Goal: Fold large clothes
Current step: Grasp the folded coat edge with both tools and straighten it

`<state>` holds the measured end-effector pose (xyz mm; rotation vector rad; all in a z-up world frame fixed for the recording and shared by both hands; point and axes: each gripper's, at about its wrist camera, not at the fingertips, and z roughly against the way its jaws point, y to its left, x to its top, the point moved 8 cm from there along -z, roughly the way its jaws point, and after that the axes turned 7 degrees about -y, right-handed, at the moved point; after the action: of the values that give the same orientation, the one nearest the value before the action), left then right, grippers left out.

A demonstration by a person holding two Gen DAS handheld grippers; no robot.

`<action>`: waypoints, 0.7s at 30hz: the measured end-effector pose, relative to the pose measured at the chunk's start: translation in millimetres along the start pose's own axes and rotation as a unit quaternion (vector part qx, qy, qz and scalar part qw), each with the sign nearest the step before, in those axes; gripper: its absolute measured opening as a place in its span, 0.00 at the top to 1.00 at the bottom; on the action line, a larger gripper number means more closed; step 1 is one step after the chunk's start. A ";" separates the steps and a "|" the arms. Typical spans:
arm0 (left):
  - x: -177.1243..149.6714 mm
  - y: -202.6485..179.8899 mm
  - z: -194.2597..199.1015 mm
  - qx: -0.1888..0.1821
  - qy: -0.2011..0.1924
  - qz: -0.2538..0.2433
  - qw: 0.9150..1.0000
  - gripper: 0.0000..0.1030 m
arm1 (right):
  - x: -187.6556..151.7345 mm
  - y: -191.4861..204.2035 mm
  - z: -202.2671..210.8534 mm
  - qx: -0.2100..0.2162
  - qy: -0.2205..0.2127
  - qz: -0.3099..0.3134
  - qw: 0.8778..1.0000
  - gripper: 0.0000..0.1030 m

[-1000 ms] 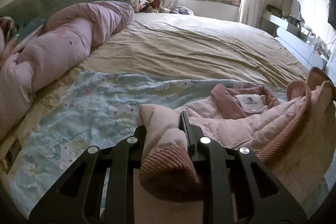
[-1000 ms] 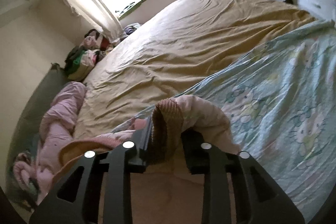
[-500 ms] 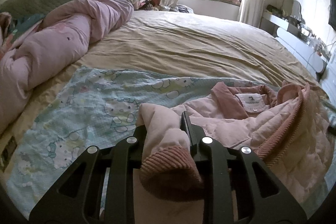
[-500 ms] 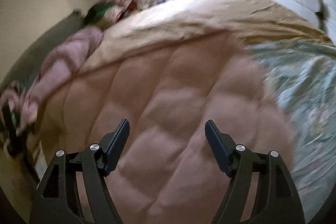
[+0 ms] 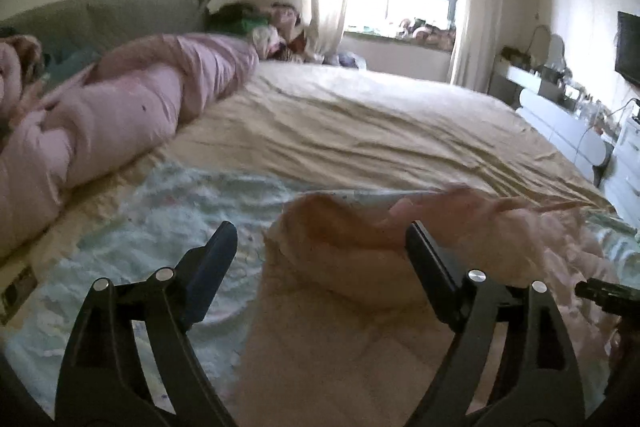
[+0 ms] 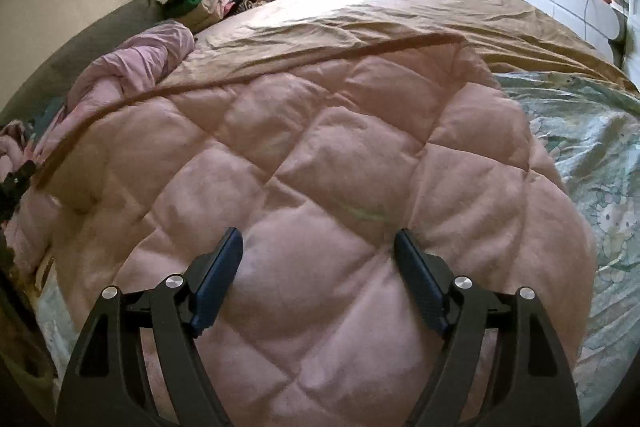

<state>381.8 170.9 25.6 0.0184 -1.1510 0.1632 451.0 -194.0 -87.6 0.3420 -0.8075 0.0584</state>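
Released, pink jacket [image 6: 328,167] lies beneath spread right gripper [image 6: 318,247].

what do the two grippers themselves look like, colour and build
Both the left gripper and right gripper are matte black, with open triangular cutouts in the finger arms, round silver bolts at the joints, and flat dark blue pads inside the fingertips. No cables or markings visible.
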 end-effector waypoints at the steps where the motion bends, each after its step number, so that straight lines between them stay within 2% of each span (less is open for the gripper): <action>1: 0.1 4.1 8.1 0.009 -0.009 -0.006 1.000 0.21 | 1.1 0.2 8.9 0.004 -0.010 0.002 1.000 0.25; 3: -4.9 17.2 19.4 0.024 -0.018 0.001 1.000 0.15 | 3.8 -6.4 26.8 -0.004 -0.034 0.012 0.999 0.23; 5: -18.1 35.5 25.6 0.028 -0.010 0.033 0.999 0.13 | 7.2 -15.4 46.1 -0.029 -0.065 0.031 0.997 0.22; 9: -62.7 65.0 18.8 0.008 0.049 0.104 0.993 0.13 | 7.5 -47.5 75.4 -0.089 -0.099 0.057 0.989 0.22; 12: -88.4 68.2 13.1 -0.006 0.082 0.106 0.991 0.13 | -0.1 -86.7 83.3 -0.114 -0.093 0.028 0.989 0.22; 15: -104.3 63.1 11.3 -0.038 0.099 0.120 0.987 0.13 | -12.1 -112.4 82.9 -0.114 -0.082 -0.018 0.990 0.22; 16: -109.4 57.3 9.1 -0.048 0.107 0.115 0.986 0.13 | -15.6 -120.8 79.2 -0.106 -0.076 -0.040 0.991 0.22; 19: -123.4 48.9 5.7 -0.049 0.123 0.083 0.988 0.15 | -25.3 -137.8 72.0 -0.079 -0.062 -0.085 0.991 0.22; 20: -128.8 43.8 3.3 -0.057 0.135 0.084 0.986 0.25 | -28.1 -138.0 68.9 -0.069 -0.057 -0.089 0.992 0.22; 21: -130.6 40.3 2.8 -0.063 0.138 0.087 0.985 0.45 | -30.7 -137.0 66.0 -0.062 -0.051 -0.090 0.993 0.27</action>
<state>321.8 194.9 -94.8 -0.2116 -0.8832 0.2393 408.4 -342.1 -105.4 0.3003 -0.8731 -0.1791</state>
